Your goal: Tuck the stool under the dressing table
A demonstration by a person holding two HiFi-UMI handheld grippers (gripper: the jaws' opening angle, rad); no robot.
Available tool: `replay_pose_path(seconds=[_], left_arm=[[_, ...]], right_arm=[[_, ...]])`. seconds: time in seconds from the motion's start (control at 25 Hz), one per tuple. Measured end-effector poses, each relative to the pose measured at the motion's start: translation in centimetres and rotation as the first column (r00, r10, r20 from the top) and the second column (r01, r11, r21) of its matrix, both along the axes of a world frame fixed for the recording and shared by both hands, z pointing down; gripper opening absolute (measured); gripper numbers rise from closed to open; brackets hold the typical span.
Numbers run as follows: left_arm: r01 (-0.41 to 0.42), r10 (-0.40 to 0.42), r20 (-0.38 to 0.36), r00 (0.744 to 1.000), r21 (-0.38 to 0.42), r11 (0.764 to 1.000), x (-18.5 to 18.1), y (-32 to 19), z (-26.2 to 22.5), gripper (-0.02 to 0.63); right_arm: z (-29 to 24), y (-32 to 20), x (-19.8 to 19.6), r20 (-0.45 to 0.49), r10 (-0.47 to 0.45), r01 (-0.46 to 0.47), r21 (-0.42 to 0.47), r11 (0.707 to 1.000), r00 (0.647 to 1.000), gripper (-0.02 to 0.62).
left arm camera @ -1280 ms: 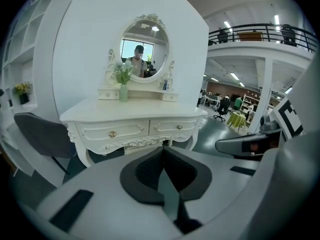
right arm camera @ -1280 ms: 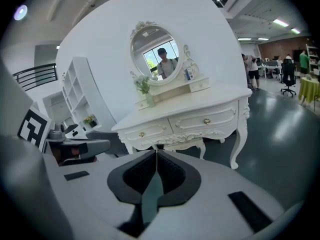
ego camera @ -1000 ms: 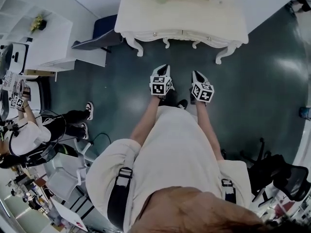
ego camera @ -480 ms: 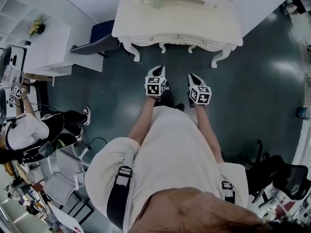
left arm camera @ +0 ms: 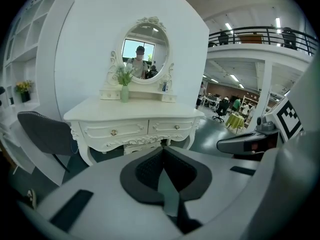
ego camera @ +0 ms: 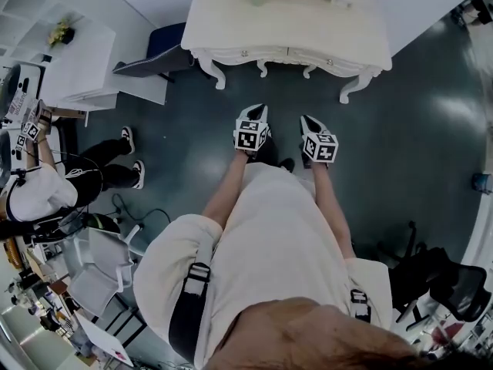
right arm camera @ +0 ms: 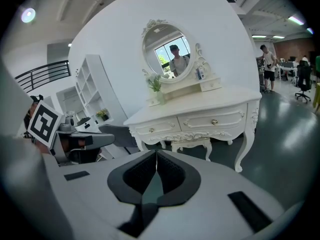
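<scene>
Where the dressing table [ego camera: 289, 21] stands, its vase [left arm camera: 124, 93] holds green sprigs [left arm camera: 124, 76].

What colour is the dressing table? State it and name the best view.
The dressing table is cream white; the right gripper view shows it best.

Even, bright ceiling light, floor [ego camera: 454, 106] glare, strong fisheye bending at dark edges.

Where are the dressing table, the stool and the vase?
dressing table [ego camera: 293, 25], head view, bare tabletop.
stool [right arm camera: 192, 143], right gripper view, seat's front rail.
vase [left arm camera: 124, 93], left gripper view, its body.
</scene>
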State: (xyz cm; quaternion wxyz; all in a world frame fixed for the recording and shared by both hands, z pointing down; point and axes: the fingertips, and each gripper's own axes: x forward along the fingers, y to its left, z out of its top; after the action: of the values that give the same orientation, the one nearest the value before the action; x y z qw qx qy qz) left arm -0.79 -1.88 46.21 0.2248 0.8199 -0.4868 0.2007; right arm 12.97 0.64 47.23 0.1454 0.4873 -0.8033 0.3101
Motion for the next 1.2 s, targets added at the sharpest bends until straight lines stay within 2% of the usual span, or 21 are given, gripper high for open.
replay_pose_path(seconds=[0.2,0.48,0.76,1.2], left_arm=[[0.0,0.0,-0.007,1.0,-0.027,1.0,0.3,1.1,0.6,0.014],[-0.011,0.01,-0.019,1.0,-0.051,0.999,0.2,1.7,1.4,0.014],[0.027,-0.031,-0.053,0.998,-0.073,0.997,-0.5,2.0,1.9,0.014],[-0.007,-0.003,-0.11,0.994,-0.092,0.996,1.1,2.3,1.5,0.014]], right_arm=[[0.5,1.0,0.4,0.034,0.007,-0.006,-0.029,1.0,0.999,0.043],[1.1,1.2,1.3,0.033,0.029,-0.028,-0.046,0.999,0.999,0.043],[1.8,1.5,1.3,0.028,0.01,-0.008,-0.064,0.998,1.0,0.043],[1.5,1.8,1.2,0.028,-0.026,0.028,-0.061,0.998,0.999,0.043]])
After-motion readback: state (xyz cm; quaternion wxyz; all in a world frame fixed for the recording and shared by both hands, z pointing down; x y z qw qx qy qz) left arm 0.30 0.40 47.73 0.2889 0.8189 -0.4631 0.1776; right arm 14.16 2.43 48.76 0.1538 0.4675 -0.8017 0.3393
